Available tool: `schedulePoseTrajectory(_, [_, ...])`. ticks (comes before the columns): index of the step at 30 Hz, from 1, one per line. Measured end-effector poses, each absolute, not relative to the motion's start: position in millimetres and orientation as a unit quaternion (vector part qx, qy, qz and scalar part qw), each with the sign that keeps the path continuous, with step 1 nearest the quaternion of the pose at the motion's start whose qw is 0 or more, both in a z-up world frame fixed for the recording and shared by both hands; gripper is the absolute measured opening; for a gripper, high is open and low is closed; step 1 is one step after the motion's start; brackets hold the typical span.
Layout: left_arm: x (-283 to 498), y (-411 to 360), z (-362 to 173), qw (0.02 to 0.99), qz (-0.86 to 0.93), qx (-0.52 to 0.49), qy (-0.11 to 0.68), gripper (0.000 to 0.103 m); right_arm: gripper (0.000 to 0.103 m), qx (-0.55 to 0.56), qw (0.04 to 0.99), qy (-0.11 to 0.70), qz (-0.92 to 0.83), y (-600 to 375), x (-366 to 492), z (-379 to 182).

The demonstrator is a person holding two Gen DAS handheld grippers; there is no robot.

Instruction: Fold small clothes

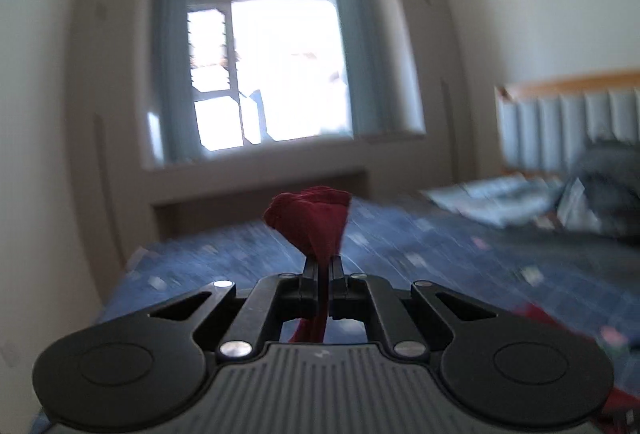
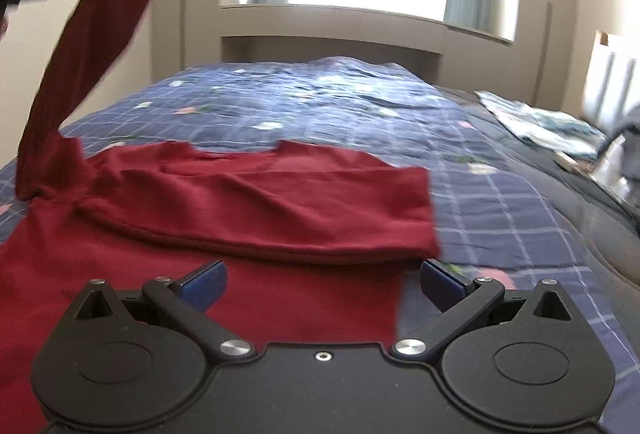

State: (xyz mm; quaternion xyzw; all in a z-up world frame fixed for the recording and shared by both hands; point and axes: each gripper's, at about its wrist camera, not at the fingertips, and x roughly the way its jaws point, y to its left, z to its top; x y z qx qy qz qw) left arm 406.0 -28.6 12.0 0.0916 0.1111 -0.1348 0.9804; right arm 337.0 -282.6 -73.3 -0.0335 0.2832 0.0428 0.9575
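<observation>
Left wrist: tongs (image 1: pixel 323 266) clamped on red sleeve (image 1: pixel 310 218).

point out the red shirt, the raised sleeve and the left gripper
red shirt (image 2: pixel 256 201): right wrist view, on the folded body.
raised sleeve (image 2: pixel 92 45): right wrist view, mid-length of the lifted strip.
left gripper (image 1: pixel 323 262): left wrist view, between its fingers, shut on the sleeve.

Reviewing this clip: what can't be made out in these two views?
- Shirt, right wrist view: lower part cut off by the left edge and hidden behind the right tool.
- Left tool, left wrist view: the sleeve it pinches hides the bed beyond.
- Pile by the headboard: blurred in both views, items unidentifiable.
- Window: overexposed.
</observation>
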Motion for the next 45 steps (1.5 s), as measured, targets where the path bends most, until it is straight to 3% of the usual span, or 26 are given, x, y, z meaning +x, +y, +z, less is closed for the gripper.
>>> schedulePoseTrajectory(7, [401.2, -104.6, -78.2, 0.952, -0.185, 0.109, 0.219, 0.003, 0.102, 0.025, 0.954, 0.300, 0.008, -330.5, 330.4, -81.9])
schedulePoseTrajectory(11, [396.3, -106.5, -86.2, 0.938, -0.209, 0.110, 0.255, 0.006, 0.102, 0.041, 0.952, 0.304, 0.003, -342.8, 328.9, -86.9])
schedulePoseTrajectory(12, [394.9, -105.4, -88.4, 0.936, -0.212, 0.104, 0.262, 0.011, 0.102, 0.045, 0.951, 0.305, 0.002, -344.9, 329.1, -88.1])
schedulePoseTrajectory(14, [396.9, -95.3, -79.1, 0.931, -0.226, 0.088, 0.273, 0.034, 0.102, 0.052, 0.951, 0.304, 0.002, -346.8, 330.7, -89.0])
schedulePoseTrajectory(15, [395.9, -90.2, -78.3, 0.930, -0.229, 0.075, 0.278, 0.051, 0.102, 0.058, 0.951, 0.304, 0.003, -347.6, 331.5, -89.3])
schedulePoseTrajectory(16, [395.8, -85.2, -71.6, 0.930, -0.230, 0.064, 0.281, 0.061, 0.102, 0.064, 0.951, 0.303, 0.005, -348.3, 333.1, -89.0])
schedulePoseTrajectory(23, [374.9, -38.9, -49.8, 0.935, -0.188, 0.027, 0.300, 0.087, 0.101, 0.114, 0.944, 0.302, 0.069, -337.0, 352.5, -82.0])
schedulePoseTrajectory(25, [365.6, -19.4, -46.7, 0.941, -0.156, 0.019, 0.301, 0.098, 0.095, 0.132, 0.937, 0.307, 0.105, -327.7, 365.5, -80.9])
schedulePoseTrajectory(27, [358.8, 1.2, -45.3, 0.945, -0.116, 0.013, 0.306, 0.099, 0.091, 0.135, 0.930, 0.313, 0.136, -313.1, 384.1, -80.5])
schedulePoseTrajectory(31, [350.3, 39.6, -47.3, 0.947, -0.043, 0.005, 0.318, 0.102, 0.072, 0.106, 0.927, 0.328, 0.150, -282.9, 417.3, -82.8])
schedulePoseTrajectory(35, [341.2, 72.4, -50.2, 0.945, 0.002, -0.017, 0.325, 0.102, 0.062, 0.095, 0.920, 0.353, 0.144, -261.6, 434.9, -88.0])
schedulePoseTrajectory(37, [337.6, 87.7, -54.2, 0.943, 0.020, -0.030, 0.331, 0.102, 0.032, 0.073, 0.922, 0.354, 0.140, -252.4, 436.1, -85.3])
schedulePoseTrajectory(39, [335.2, 100.1, -58.1, 0.940, 0.033, -0.044, 0.336, 0.102, 0.015, 0.058, 0.923, 0.355, 0.137, -246.8, 437.7, -81.5])
schedulePoseTrajectory(45, [337.7, 117.7, -72.3, 0.936, 0.050, -0.067, 0.342, 0.102, 0.009, 0.080, 0.925, 0.323, 0.186, -240.9, 450.4, -32.2])
